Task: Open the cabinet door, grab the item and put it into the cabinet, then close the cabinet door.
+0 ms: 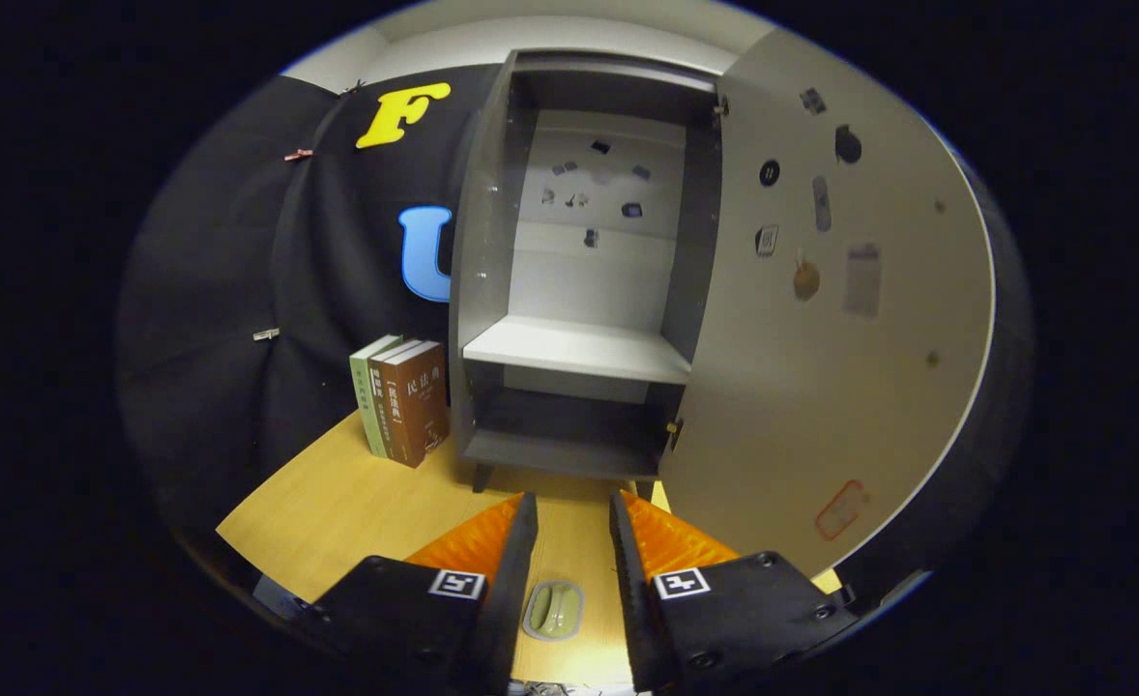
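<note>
The cabinet (579, 290) is seen standing on the counter (337, 512) with its door (821, 367) swung fully open. The tongs (574, 517) are held apart, gripping nothing. A small grey-green item (554, 609) is seen lying on the counter between the fingers. Three books (400, 398) are stood left of the cabinet

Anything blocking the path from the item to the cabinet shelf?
Nothing visible. The item lies on the table between the open tongs. The cabinet door is swung wide to one side, and the shelf ahead is bare.
</note>
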`<state>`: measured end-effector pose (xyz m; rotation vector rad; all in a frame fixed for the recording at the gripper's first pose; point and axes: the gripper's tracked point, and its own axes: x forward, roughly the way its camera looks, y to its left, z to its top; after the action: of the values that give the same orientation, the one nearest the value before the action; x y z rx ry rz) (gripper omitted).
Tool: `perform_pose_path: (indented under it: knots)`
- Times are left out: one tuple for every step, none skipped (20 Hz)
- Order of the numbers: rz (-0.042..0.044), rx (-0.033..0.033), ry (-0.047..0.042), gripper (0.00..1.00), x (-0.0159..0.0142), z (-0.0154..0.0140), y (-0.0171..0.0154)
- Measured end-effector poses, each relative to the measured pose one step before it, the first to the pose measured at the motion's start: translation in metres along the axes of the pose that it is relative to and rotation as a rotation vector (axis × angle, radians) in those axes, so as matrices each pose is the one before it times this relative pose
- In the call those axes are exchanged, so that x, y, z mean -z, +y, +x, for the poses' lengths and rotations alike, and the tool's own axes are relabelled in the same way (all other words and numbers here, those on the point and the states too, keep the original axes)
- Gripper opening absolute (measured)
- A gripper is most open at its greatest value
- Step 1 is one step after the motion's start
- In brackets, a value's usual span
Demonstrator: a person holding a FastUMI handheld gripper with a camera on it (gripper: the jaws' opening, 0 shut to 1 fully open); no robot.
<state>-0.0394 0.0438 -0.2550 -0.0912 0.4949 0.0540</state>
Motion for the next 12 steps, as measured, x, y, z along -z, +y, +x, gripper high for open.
perform_pose_path:
  knots:
    - [0.02039,0.00638,0.06467,0.54,0.02194,0.00879,-0.00237]
    - [0.0282,-0.00034,0.06439,0.54,0.02113,0.01168,-0.00219]
    - [0.02326,-0.00031,0.05702,0.54,0.01845,0.011,-0.00192]
    - [0.0162,0.00317,0.05242,0.54,0.01778,0.00972,-0.00377]
    - [0.01376,-0.00519,0.04249,0.54,0.01587,0.01144,-0.00134]
    - [0.00812,-0.0085,0.02922,0.54,0.01017,0.01358,0.001]
    - [-0.00251,-0.00743,0.02123,0.54,0.0078,0.00954,0.00047]
    - [-0.00485,-0.00693,0.02906,0.54,0.00928,0.00798,0.00072]
    - [-0.00723,-0.00743,0.02588,0.54,0.00832,0.00773,0.0009]
    - [-0.00961,0.00129,0.0213,0.54,0.00852,0.00893,-0.00002]
    - [-0.00936,-0.00143,0.02511,0.54,0.00847,0.00857,0.00028]
    - [-0.00438,-0.00564,0.02895,0.54,0.01032,0.00805,0.00086]
